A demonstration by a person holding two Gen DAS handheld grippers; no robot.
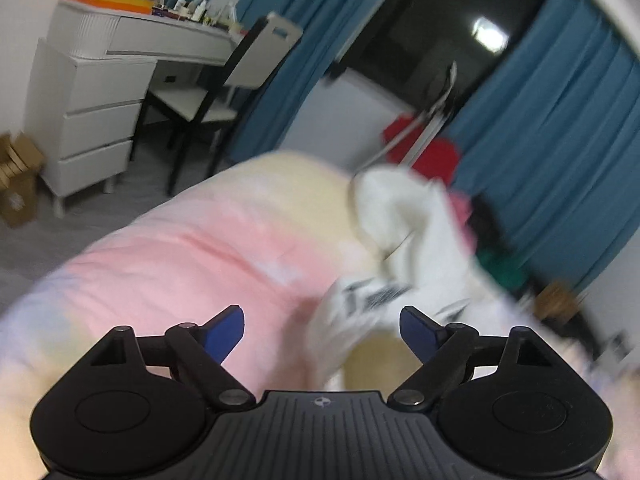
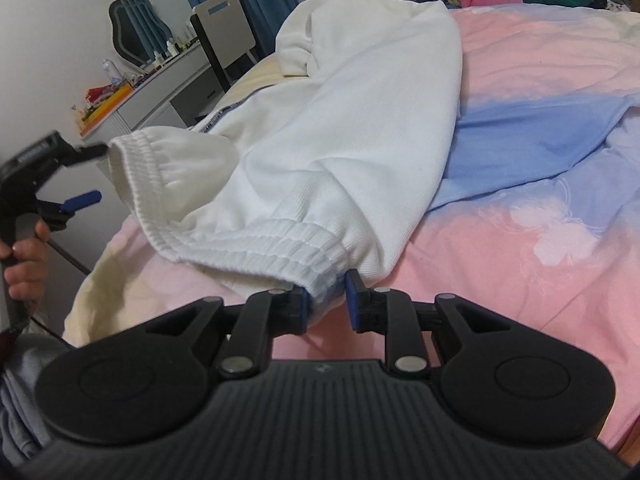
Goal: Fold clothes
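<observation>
The bed (image 2: 520, 208), covered in a pink, blue and cream sheet, carries a white garment (image 2: 340, 140), apparently trousers with a ribbed elastic waistband (image 2: 256, 248). The garment lies loosely bunched across the bed, not folded flat.

The right gripper (image 2: 326, 300) has its jaws closed onto the waistband edge at the corner nearest the camera. The left gripper (image 1: 322, 328) is released, its jaws spread wide and holding nothing; in the right wrist view it hovers just beside the far end of the waistband.

Judged procedure: keep the right-hand pinch on the band, not on loose cloth. Seat the left jaws on the opposite waistband corner, then tension the band evenly so the legs hang aligned.

No brand, label or legible writing can be read; the left wrist view is motion-blurred.
</observation>
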